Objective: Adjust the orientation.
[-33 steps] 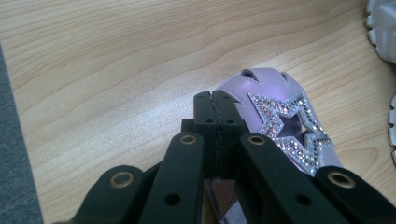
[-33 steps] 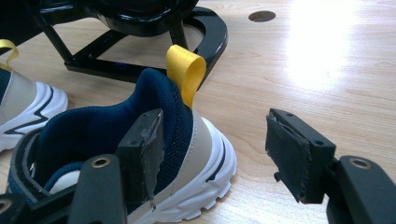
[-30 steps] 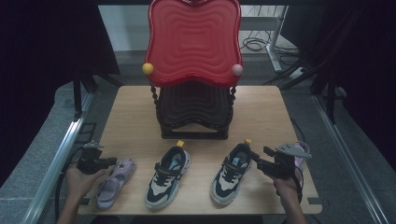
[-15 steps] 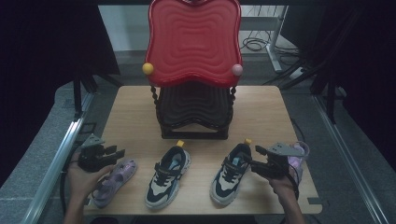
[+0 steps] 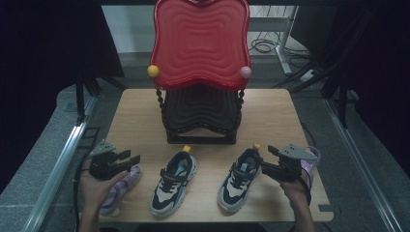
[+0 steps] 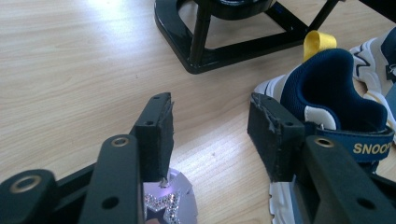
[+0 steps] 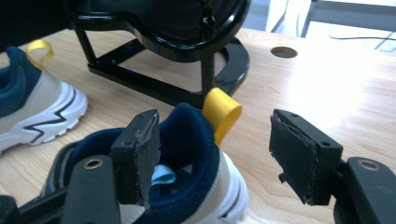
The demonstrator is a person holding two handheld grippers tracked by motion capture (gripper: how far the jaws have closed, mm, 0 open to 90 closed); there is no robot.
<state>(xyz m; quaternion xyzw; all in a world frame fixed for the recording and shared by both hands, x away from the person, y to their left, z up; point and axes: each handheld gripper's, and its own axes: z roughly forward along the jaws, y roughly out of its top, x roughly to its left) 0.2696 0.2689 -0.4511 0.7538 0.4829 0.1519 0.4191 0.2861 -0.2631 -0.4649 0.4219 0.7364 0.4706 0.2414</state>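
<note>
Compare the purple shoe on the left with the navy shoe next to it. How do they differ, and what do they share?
The purple shoe is pale lilac with a sparkly patch; the navy shoe is navy and white with a yellow heel loop. The purple shoe lies partly under the left gripper; the navy shoe lies uncovered. Both rest on the table, heels toward the rack.

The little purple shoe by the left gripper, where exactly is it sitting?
In the high view the purple shoe lies at the table's near left corner, under the left gripper, with a navy and white sneaker just to its right.
</note>
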